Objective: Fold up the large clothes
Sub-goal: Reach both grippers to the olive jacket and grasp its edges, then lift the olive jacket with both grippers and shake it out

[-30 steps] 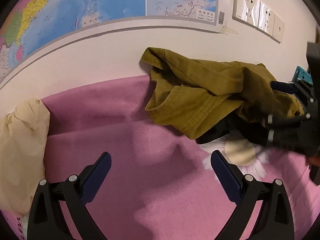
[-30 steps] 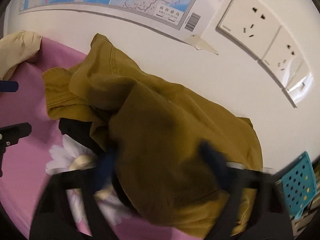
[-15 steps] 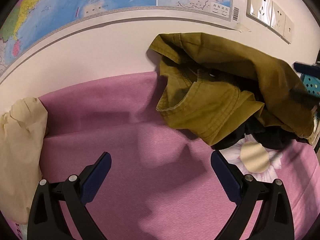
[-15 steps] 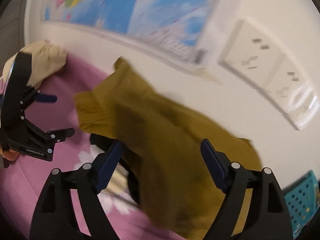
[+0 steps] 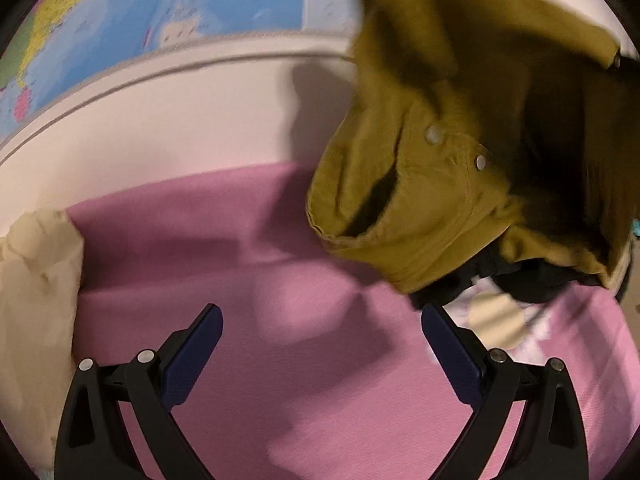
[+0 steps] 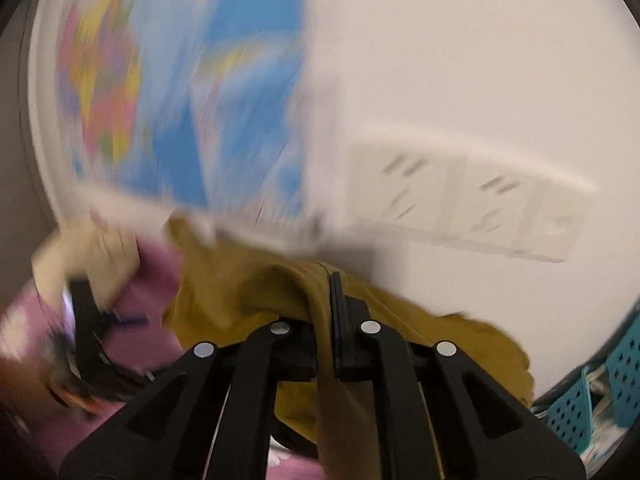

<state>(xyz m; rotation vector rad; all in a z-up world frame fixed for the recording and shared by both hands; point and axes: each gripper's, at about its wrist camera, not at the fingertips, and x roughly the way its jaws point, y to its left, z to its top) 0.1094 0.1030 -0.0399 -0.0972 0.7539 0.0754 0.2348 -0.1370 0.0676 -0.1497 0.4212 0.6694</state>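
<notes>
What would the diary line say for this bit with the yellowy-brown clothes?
step: lift garment | right claw: shut on mustard trousers, raised off pink blanket | left claw: open, holding nothing | fold: not begun

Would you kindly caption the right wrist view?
Right gripper shut on olive jacket, lifted before the wall map.

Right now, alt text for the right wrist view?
The right gripper is shut on a fold of the mustard jacket, lifted above the pink bedspread. Behind, motion-blurred, a wall map and white wall sockets.
</notes>
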